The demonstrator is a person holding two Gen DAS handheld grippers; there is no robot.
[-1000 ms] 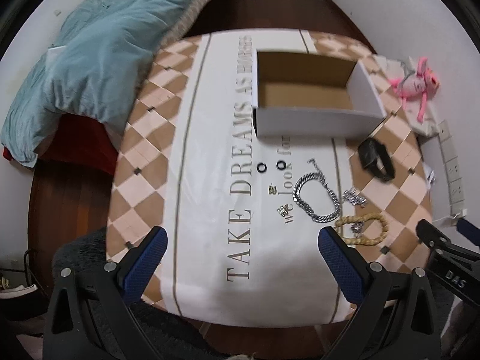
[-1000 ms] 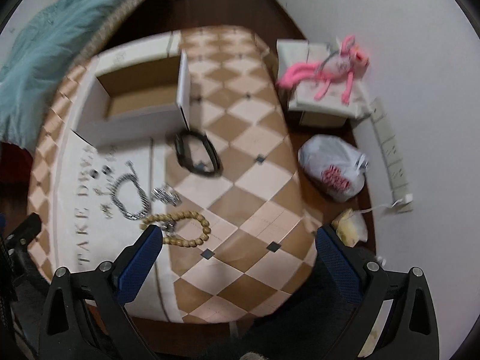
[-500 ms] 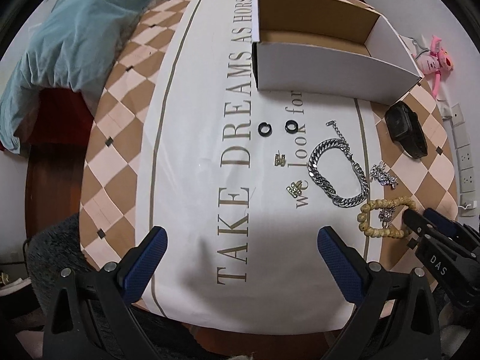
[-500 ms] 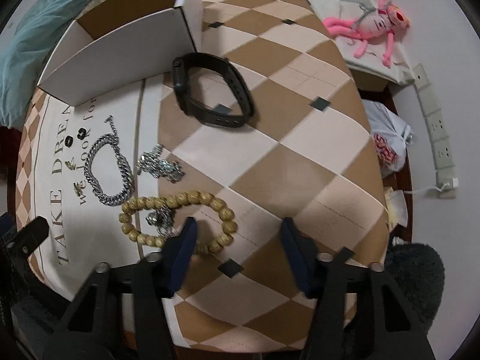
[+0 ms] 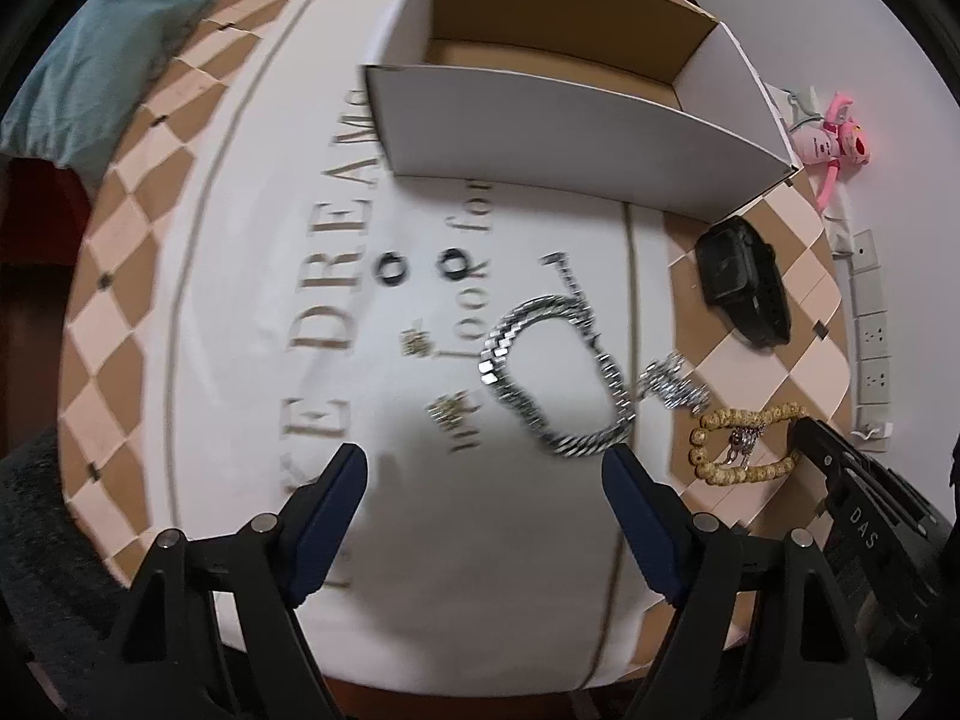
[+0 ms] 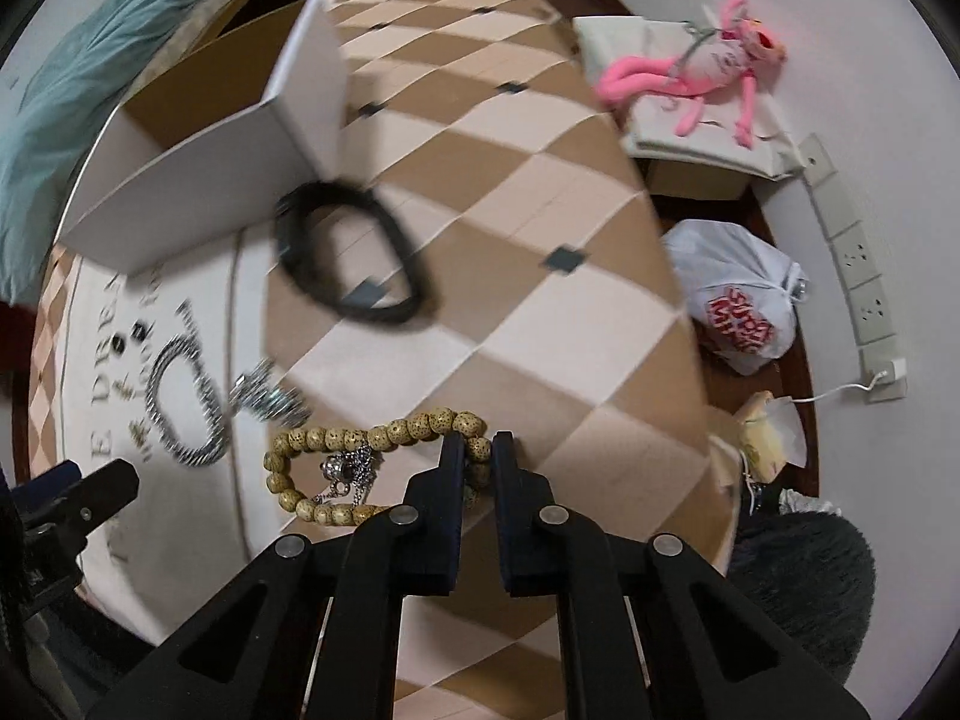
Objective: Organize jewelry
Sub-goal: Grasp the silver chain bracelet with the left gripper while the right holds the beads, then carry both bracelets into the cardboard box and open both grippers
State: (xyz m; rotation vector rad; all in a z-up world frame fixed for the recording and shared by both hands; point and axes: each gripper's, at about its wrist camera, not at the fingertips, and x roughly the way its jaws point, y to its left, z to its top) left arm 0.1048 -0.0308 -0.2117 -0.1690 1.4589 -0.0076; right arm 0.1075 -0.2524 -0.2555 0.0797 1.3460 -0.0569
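Bead bracelet (image 6: 384,438) pinched in right tongs (image 6: 478,450)

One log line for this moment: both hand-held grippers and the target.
right hand-held gripper: shut on tan wooden bead bracelet | left hand-held gripper: open, hovering above table | white cardboard box: empty

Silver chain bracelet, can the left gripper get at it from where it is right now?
Probably yes. The silver chain bracelet lies flat on the tablecloth just ahead of the left gripper, whose jaws stand wide open, with nothing between them.
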